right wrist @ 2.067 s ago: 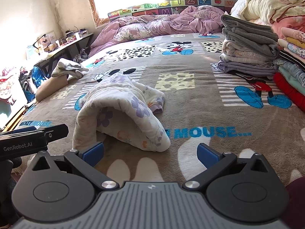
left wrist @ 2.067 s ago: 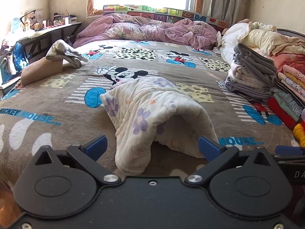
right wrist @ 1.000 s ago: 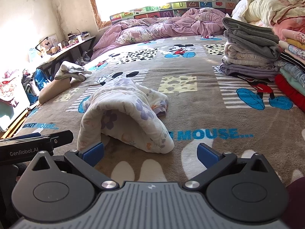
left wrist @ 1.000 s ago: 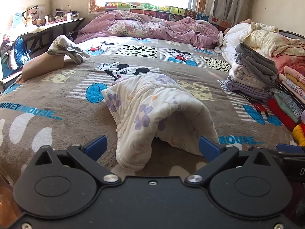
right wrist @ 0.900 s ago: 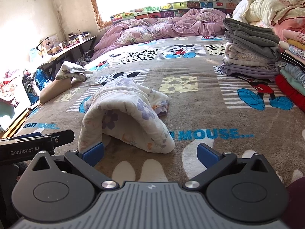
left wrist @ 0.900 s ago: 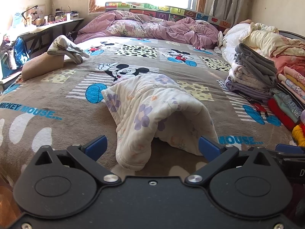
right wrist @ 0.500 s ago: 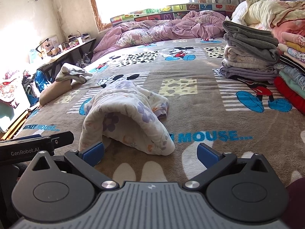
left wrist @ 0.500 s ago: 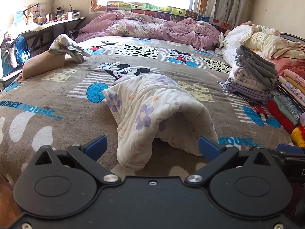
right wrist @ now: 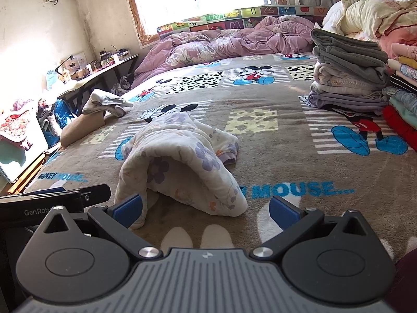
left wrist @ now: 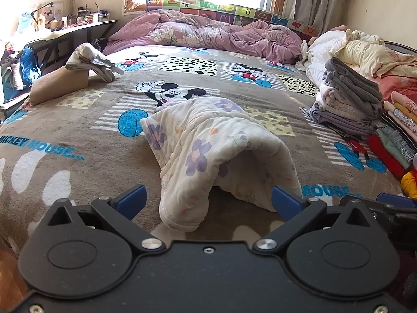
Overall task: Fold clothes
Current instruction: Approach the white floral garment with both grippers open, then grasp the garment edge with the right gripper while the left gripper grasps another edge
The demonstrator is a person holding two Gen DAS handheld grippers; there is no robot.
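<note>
Both the left gripper [left wrist: 207, 199] and the right gripper [right wrist: 206, 208] hover with jaws spread wide and empty. Just ahead, the floral garment [left wrist: 213, 151] lies humped on the bed [left wrist: 78, 130], its long axis running away from them, hem nearest the left gripper. Beyond the garment is bare blanket; folded stacks [right wrist: 349, 78] sit well off to its right.

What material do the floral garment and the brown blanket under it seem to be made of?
The floral garment looks like soft quilted cotton with a matte finish: it is thick, shows stitched lines and stands in a padded arch. The brown blanket looks like printed fleece or plush: its surface is fuzzy and dull, with cartoon prints. The exact fibre of both cannot be told.
</note>
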